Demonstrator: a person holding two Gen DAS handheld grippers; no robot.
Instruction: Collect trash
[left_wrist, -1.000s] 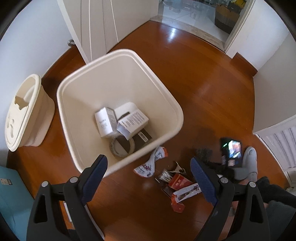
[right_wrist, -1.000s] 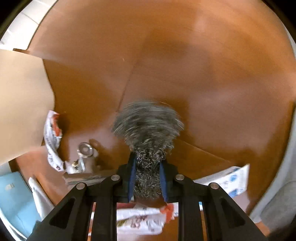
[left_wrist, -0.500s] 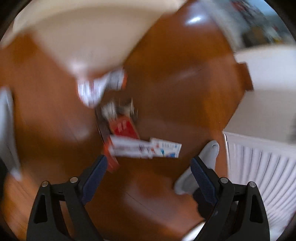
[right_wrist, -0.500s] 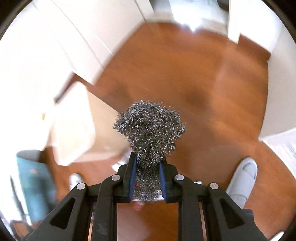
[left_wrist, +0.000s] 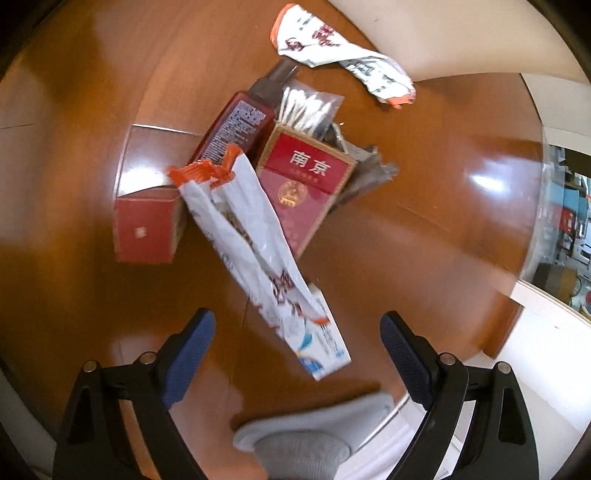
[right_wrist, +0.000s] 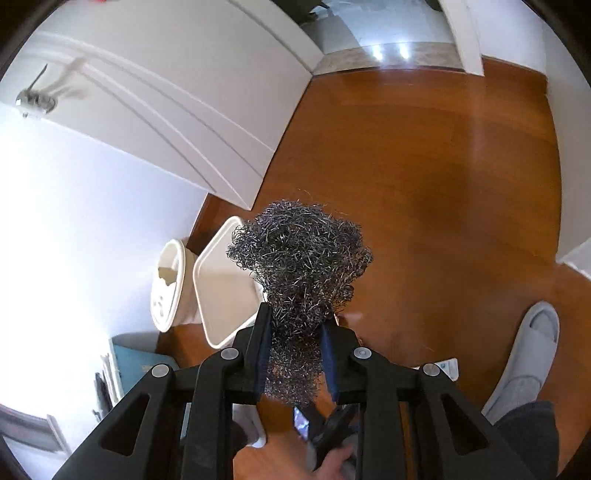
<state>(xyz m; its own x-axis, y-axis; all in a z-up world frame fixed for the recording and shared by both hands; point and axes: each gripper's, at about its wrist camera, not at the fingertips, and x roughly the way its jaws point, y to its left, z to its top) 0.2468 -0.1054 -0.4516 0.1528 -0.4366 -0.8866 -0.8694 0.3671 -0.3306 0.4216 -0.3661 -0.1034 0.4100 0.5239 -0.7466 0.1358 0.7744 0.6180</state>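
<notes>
**Steel wool held above the floor; litter pile beside the bin**

The wooden floor (right_wrist: 424, 184) fills both views. The white bin (right_wrist: 225, 291) is the reference point. In the right wrist view it stands open-topped against the wall, with its detached lid (right_wrist: 168, 284) leaning just beside it on the wall side and a white door (right_wrist: 177, 85) behind.

In the left wrist view only the bin wall (left_wrist: 443, 33) shows, at the top edge. A crumpled white wrapper (left_wrist: 343, 59) lies touching or just short of that wall; contact cannot be confirmed. Farther from the bin sits a tight pile: a long white and orange wrapper (left_wrist: 255, 236) lies across a red cigarette pack (left_wrist: 303, 184) and reaches a small white and blue box (left_wrist: 325, 339). A dark red bottle (left_wrist: 236, 125) lies at the pile's bin side, next to a clear bag of cotton swabs (left_wrist: 306, 107). A small red box (left_wrist: 146, 230) stands just apart from the pile. A grey slipper (left_wrist: 295, 443) is at the far side from the bin.

The left gripper (left_wrist: 295, 350) hangs over the small box end of the pile, fingers spread wide, holding nothing.

The right gripper (right_wrist: 295, 332) is closed tight on a wad of steel wool (right_wrist: 299, 258), raised off the floor, in front of the bin in view.
</notes>
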